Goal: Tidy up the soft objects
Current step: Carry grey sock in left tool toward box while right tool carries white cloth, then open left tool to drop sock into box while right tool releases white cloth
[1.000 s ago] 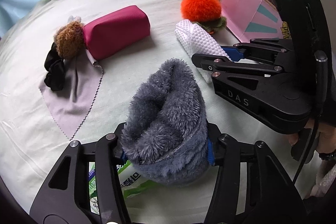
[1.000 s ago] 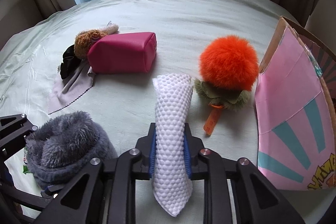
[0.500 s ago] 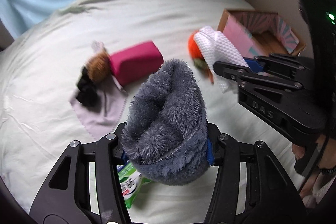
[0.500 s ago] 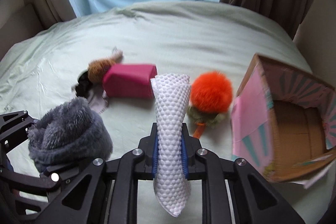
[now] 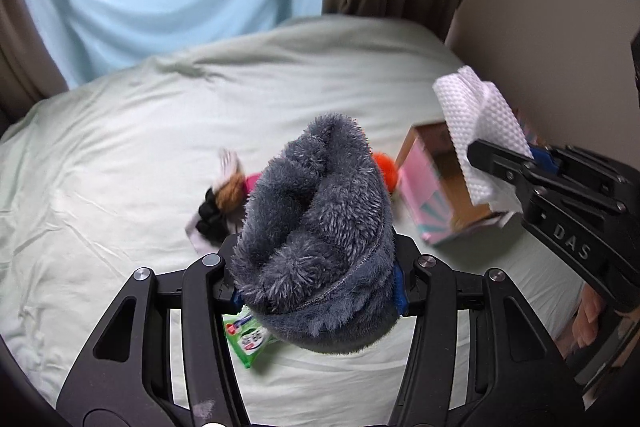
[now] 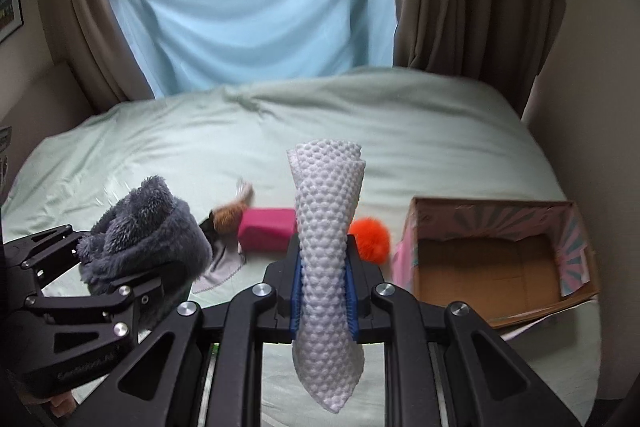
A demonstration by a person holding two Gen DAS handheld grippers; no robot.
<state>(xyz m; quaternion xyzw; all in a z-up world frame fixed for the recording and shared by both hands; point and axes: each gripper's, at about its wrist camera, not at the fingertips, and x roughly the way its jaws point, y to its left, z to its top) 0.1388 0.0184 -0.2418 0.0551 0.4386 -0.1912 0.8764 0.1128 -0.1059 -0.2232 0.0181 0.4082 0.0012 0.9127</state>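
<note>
Pale green bed (image 6: pixel 420 131) beneath blue window drape. Landmark: cardboard box (image 6: pixel 496 267), open top, interior bare. Left of box: left gripper (image 5: pixel 318 285), jaws part-spread, clamped on grey fuzzy bundle (image 5: pixel 316 227), held above bed. Nearer box: right gripper (image 6: pixel 323 291), jaws nearly closed, pinching upright white textured cloth (image 6: pixel 326 227).

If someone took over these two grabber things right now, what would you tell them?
Left gripper: fingers clamped on the grey fuzzy item, held above the bed.
Right gripper: fingers shut on the white textured cloth, also held in the air.
The open cardboard box looks empty.
On the bed: orange pom-pom, pink pouch, brown fluffy piece, black scrunchie, grey cloth, green packet.
Left: probably drop both into the box, then collect the rest.
</note>
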